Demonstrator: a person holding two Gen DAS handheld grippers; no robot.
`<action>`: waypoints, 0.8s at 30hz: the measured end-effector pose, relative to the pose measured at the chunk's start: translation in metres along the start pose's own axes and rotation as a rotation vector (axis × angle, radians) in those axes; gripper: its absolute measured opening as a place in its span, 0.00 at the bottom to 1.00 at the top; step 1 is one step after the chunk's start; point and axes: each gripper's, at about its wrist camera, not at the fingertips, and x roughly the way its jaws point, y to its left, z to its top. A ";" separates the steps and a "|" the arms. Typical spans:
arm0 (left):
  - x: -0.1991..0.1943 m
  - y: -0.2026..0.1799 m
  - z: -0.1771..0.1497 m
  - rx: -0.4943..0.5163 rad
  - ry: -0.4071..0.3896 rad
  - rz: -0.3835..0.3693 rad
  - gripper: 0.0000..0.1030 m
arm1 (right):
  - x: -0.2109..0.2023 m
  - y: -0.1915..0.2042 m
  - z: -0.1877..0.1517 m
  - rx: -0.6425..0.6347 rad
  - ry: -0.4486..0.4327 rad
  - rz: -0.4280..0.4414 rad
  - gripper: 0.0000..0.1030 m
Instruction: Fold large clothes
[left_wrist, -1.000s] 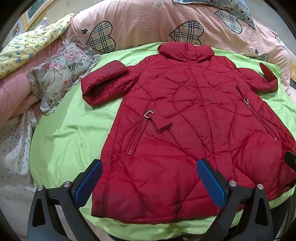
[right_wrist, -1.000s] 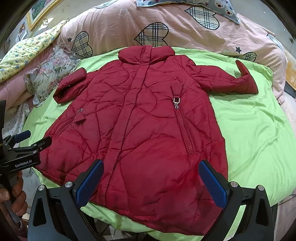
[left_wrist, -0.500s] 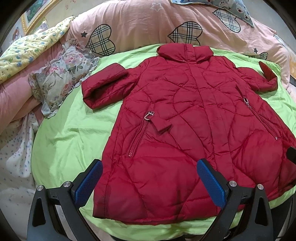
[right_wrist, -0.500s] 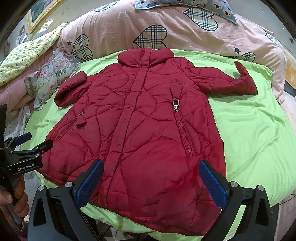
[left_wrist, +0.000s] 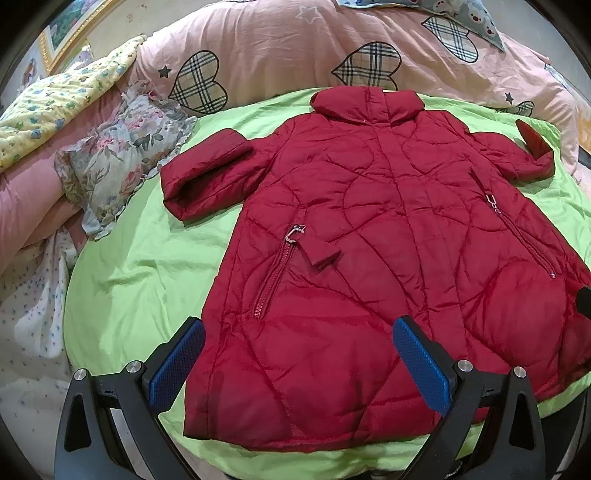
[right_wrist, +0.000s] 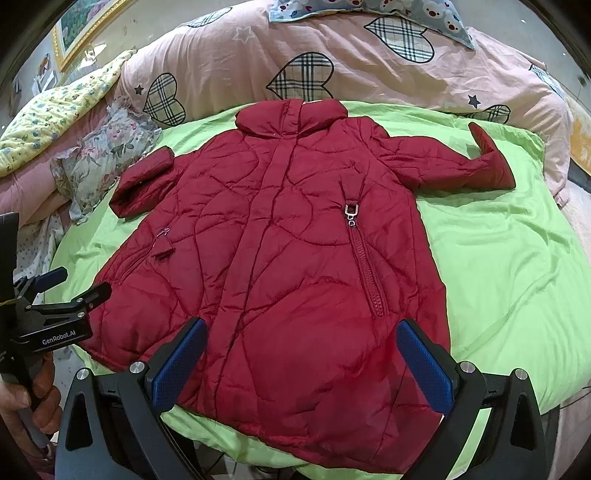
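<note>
A red quilted coat (left_wrist: 369, 258) lies spread flat, front up, on a green sheet (left_wrist: 140, 266), collar far, hem near. It fills the right wrist view (right_wrist: 288, 258) too. Its left sleeve (left_wrist: 207, 170) is short and bunched; its right sleeve (right_wrist: 454, 166) stretches out with the cuff turned up. My left gripper (left_wrist: 299, 354) is open and empty above the hem's left part. My right gripper (right_wrist: 301, 354) is open and empty above the hem's right part. The left gripper also shows at the left edge of the right wrist view (right_wrist: 70, 288).
A pink duvet with plaid hearts (left_wrist: 295, 55) lies behind the coat. A floral cushion (left_wrist: 122, 158) and a yellow floral quilt (left_wrist: 55, 107) sit at the left. The green sheet (right_wrist: 509, 266) is bare to the right of the coat.
Both grippers have drawn back slightly and shifted; the coat sits a little farther and more centred in both views. The coat has not moved.
</note>
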 end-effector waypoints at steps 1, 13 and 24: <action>0.000 0.000 0.000 0.001 -0.001 -0.001 0.99 | 0.000 0.000 0.000 0.000 0.000 0.000 0.99; 0.007 -0.004 0.002 0.008 -0.001 -0.003 0.99 | 0.003 -0.001 0.004 -0.004 -0.004 -0.003 0.99; 0.022 0.005 0.017 -0.016 -0.005 -0.078 0.99 | 0.010 -0.030 0.025 0.043 -0.030 -0.009 0.99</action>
